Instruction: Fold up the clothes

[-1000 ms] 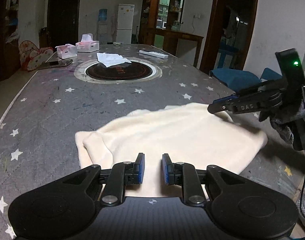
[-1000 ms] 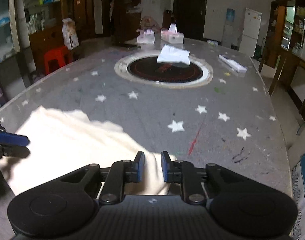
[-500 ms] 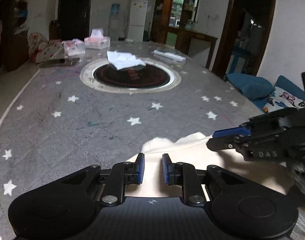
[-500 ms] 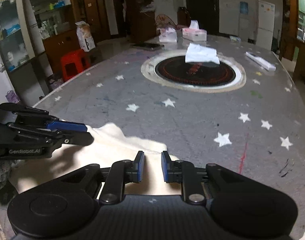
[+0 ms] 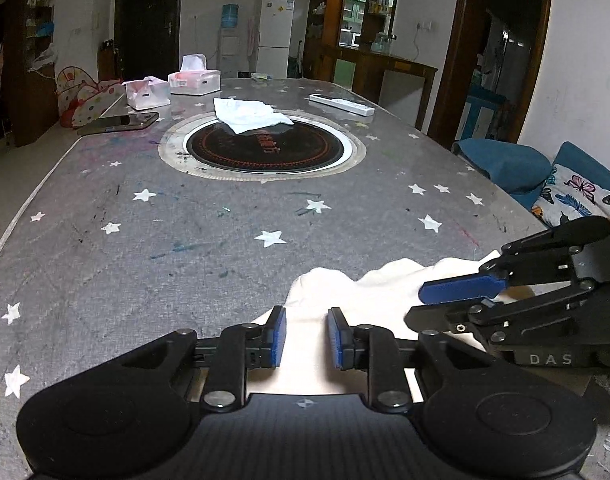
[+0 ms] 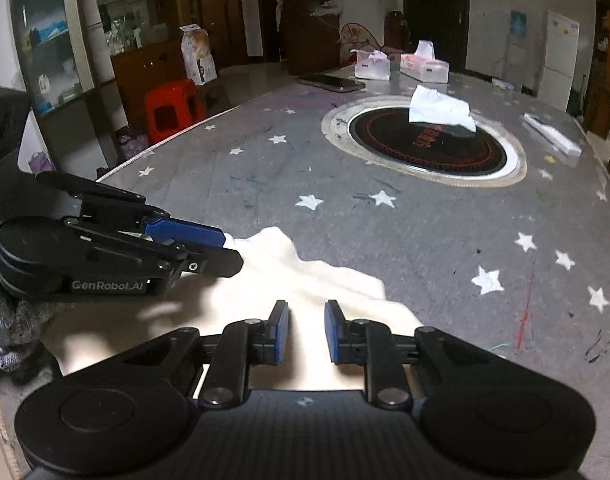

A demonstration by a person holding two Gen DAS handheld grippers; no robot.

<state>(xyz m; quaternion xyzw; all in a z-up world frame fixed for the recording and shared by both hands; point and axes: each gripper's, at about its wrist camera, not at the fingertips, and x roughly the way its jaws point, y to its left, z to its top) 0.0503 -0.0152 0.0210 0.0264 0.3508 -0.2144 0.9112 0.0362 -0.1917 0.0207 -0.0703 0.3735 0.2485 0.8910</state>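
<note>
**Cream fleece bunched at the near edge, fold only partly made**

Cream-coloured and soft-looking, the garment [image 5: 345,300] lies at the near end of the grey star-print surface [image 5: 185,240], right under both my tongs. Its far edge is lumpy and uneven, not a clean line, so I judge the fold as started but not finished.

My left tongs [image 5: 305,338] hover over the cloth with a clear gap between the blue pads; nothing is pinched there, so they are released. My right tongs [image 6: 306,332] stand the same way, parted over the fabric with cloth showing through the gap, gripping nothing. Each pair sits just beside the other, both low over the same bundle.

What remains, as I read it: flatten the bumps, square the edges, and probably make another fold, since the shape is still irregular. How many layers lie beneath I cannot tell.

Farther along the surface sit the round black hotplate [image 5: 261,146] with a white crumpled cloth [image 5: 249,114] on it, two tissue boxes [image 5: 193,80] and a phone [image 5: 119,123], all well apart from my work.
</note>
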